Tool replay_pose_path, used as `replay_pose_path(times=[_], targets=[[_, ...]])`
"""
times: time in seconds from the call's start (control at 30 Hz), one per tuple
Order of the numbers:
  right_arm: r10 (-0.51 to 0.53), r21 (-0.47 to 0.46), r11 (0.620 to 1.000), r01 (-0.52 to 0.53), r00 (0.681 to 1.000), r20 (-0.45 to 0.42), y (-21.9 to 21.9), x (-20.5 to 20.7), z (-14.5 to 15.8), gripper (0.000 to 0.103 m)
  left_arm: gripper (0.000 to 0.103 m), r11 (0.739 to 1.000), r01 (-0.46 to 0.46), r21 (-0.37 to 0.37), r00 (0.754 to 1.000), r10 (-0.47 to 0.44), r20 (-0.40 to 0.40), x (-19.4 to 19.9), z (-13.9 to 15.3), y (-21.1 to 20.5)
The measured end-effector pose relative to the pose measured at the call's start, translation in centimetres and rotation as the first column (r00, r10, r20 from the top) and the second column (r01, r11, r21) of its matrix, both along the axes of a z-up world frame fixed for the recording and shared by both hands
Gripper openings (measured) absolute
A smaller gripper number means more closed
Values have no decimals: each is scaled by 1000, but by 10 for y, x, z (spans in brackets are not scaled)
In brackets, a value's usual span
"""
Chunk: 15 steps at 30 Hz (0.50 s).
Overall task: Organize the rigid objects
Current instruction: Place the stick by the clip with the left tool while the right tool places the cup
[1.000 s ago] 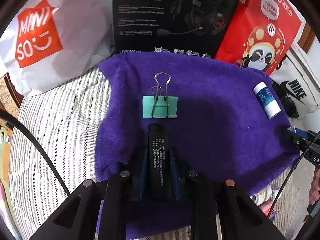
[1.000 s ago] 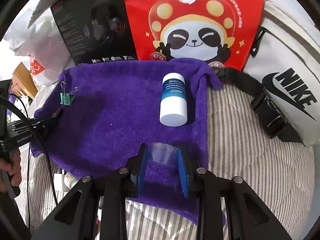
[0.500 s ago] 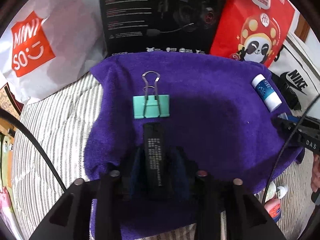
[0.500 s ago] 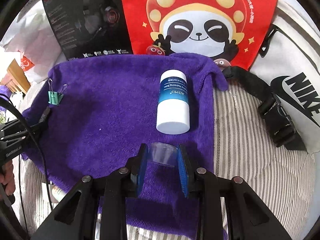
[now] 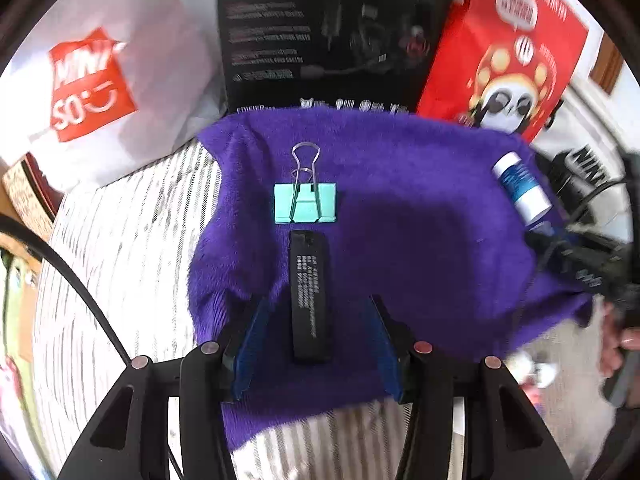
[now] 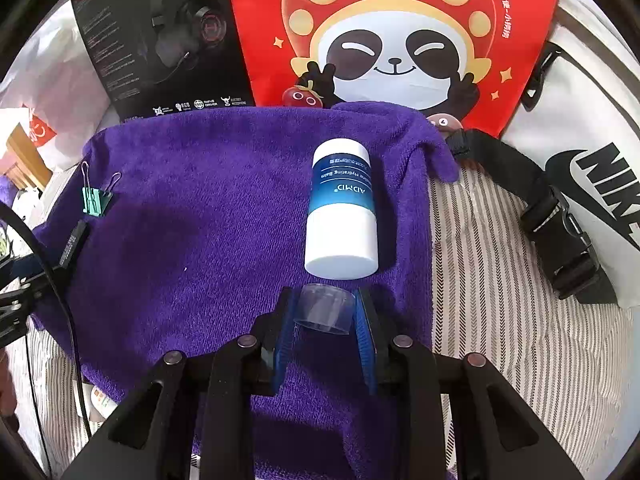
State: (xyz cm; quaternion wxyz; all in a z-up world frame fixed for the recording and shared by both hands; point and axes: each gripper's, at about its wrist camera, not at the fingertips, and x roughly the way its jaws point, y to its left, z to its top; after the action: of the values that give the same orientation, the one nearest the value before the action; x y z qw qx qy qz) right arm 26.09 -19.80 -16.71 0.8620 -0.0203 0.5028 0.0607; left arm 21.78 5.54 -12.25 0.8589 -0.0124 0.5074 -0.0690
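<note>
A purple towel [image 5: 420,216] lies on a striped bed. A black flat stick with white print [image 5: 311,296] lies on it between the fingers of my left gripper [image 5: 316,312], which is open and apart from it. A green binder clip [image 5: 305,206] lies just beyond the stick. My right gripper [image 6: 324,308] is shut on a clear plastic cap [image 6: 324,308], just short of a white and blue balm tube [image 6: 342,210] lying on the towel [image 6: 200,220]. The clip [image 6: 95,200] and stick [image 6: 73,244] show at the left of the right wrist view.
At the back stand a white Miniso bag [image 5: 92,84], a black headset box [image 5: 332,28] and a red panda bag [image 6: 392,36]. A white Nike bag with a black strap [image 6: 560,208] lies to the right. Small bottles [image 6: 100,400] sit past the towel's near edge.
My left gripper has opened and let go of the black stick, which now lies on the towel. My right gripper has moved forward with the clear cap, closer to the balm tube.
</note>
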Motion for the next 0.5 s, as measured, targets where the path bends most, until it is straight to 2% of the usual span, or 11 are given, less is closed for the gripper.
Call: replay_pose_path(times=[0.07,0.2,0.33,0.5], targets=[[3,-9,1000,-3,1000,0,2,0,0,31,51,1000,-7,-28,1000,7,16,-11,9,3],[30,-13,999,-30,1000,-1,7,-2,-2,36,53,1000,4,-13,999,-3,46,-33,22,1],[45,6,999,-45,999,-10,8,-13,0,51,57,1000,17,-13,998,-16,63,-52,28,-2],[17,23,1000,-16,1000,-7,4,-37,13,53,57,999,22,-41,999,-20,40,-68,21,-6]])
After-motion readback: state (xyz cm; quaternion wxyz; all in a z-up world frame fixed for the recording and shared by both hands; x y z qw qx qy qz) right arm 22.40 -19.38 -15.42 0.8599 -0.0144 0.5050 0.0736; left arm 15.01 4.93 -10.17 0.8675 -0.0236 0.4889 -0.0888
